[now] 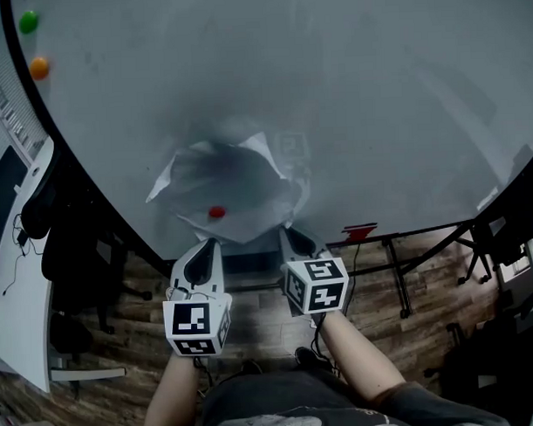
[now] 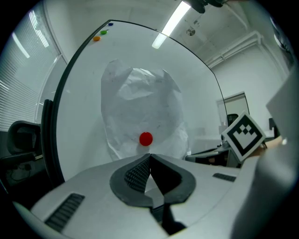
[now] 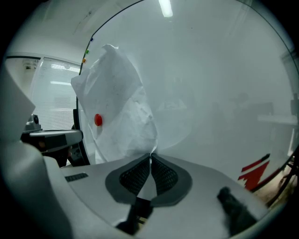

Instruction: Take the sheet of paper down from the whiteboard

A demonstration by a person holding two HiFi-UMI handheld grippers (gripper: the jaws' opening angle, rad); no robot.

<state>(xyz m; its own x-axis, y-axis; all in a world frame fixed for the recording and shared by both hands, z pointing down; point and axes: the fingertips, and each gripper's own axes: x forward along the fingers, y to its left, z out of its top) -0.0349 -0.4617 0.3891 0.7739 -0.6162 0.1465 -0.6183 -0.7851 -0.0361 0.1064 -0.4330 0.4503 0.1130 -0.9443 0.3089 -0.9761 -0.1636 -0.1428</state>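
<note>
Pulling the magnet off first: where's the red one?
In the head view, the red magnet sits low on the crumpled paper, just above the left tool.

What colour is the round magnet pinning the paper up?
Red; the round magnet on the crumpled white paper shows best in the left gripper view.

Sheet of paper [image 1: 226,179] was white; its magnet [image 1: 217,212] red. Whiteboard [image 1: 376,90] read pale grey with a black frame, carrying a green magnet [image 1: 28,22] and an orange magnet [image 1: 39,67]. My marker cubes [image 1: 198,328] bore black-and-white square patterns. Floor [image 1: 400,282] was brown wood planking.
</note>
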